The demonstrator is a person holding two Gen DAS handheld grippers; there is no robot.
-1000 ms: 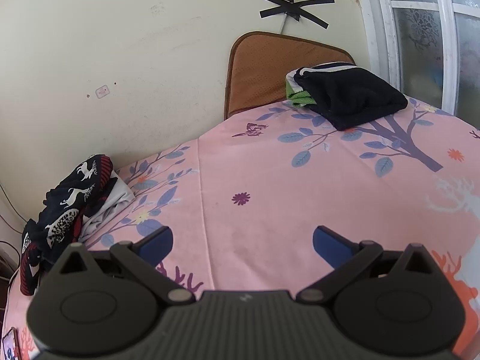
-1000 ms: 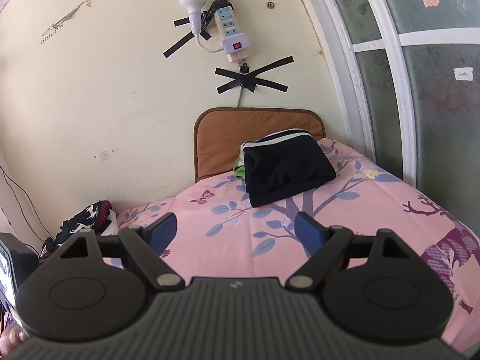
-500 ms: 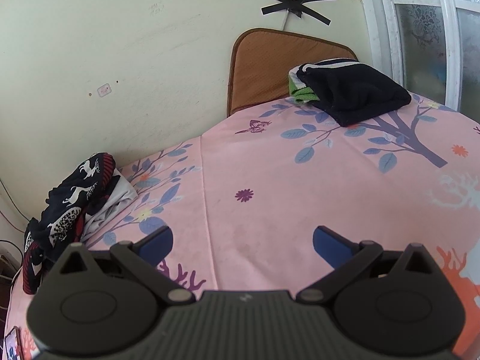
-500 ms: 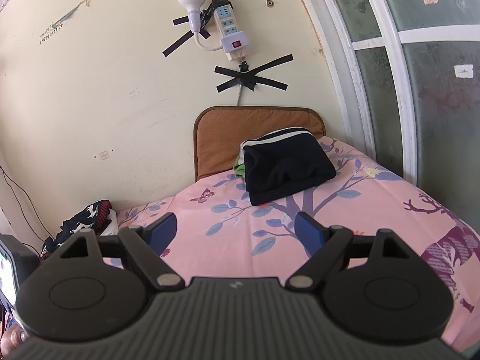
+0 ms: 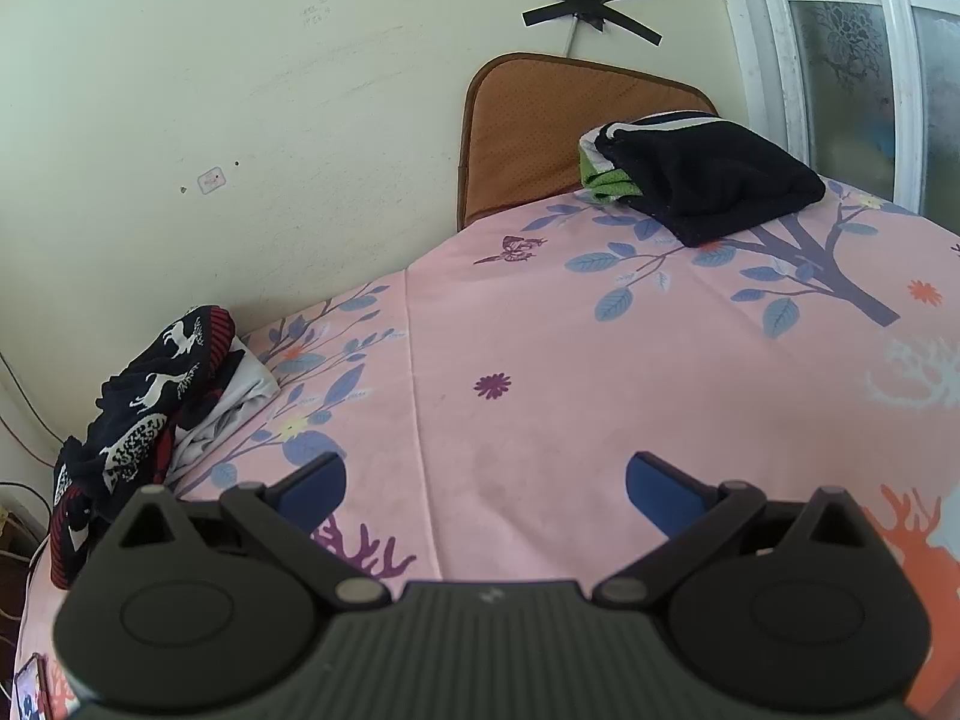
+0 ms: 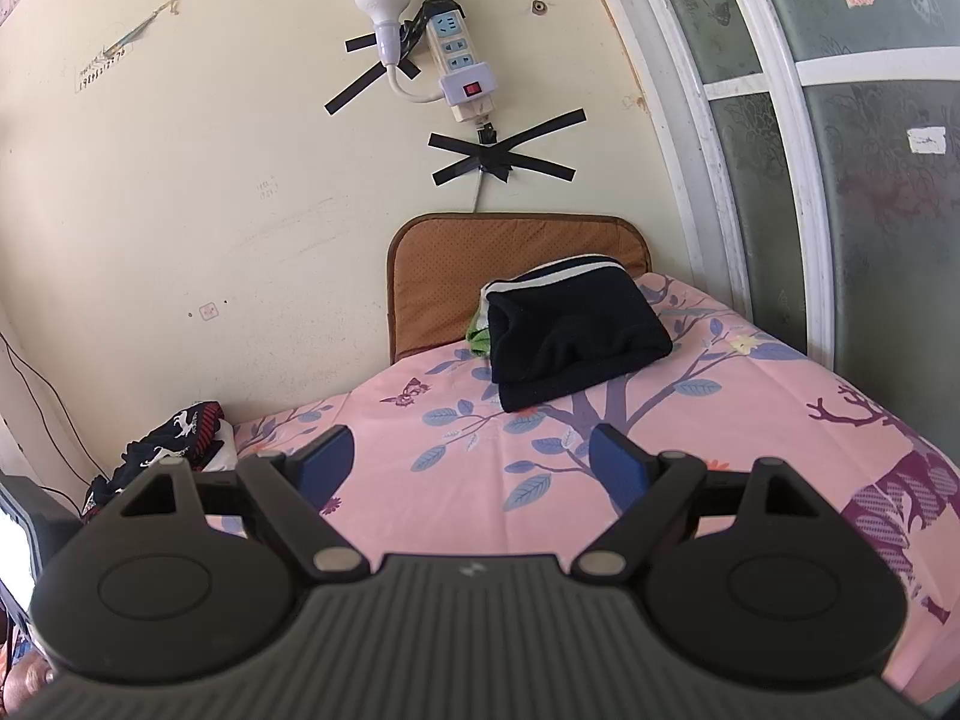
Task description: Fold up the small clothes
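Note:
A heap of unfolded small clothes, dark with white deer and red trim over a white piece, lies at the table's left edge; it also shows in the right wrist view. A folded stack with a black garment on top sits at the far side by the wall, also in the right wrist view. My left gripper is open and empty above the pink tablecloth. My right gripper is open and empty, short of the folded stack.
A brown cushion leans on the wall behind the folded stack. A power strip with a bulb is taped to the wall. A window frame stands at the right. A screen sits at the left edge.
The left gripper has tilted and shifted slightly, so the clothes heap and folded stack sit a little higher in its view. The right gripper has barely moved. Both stay open.

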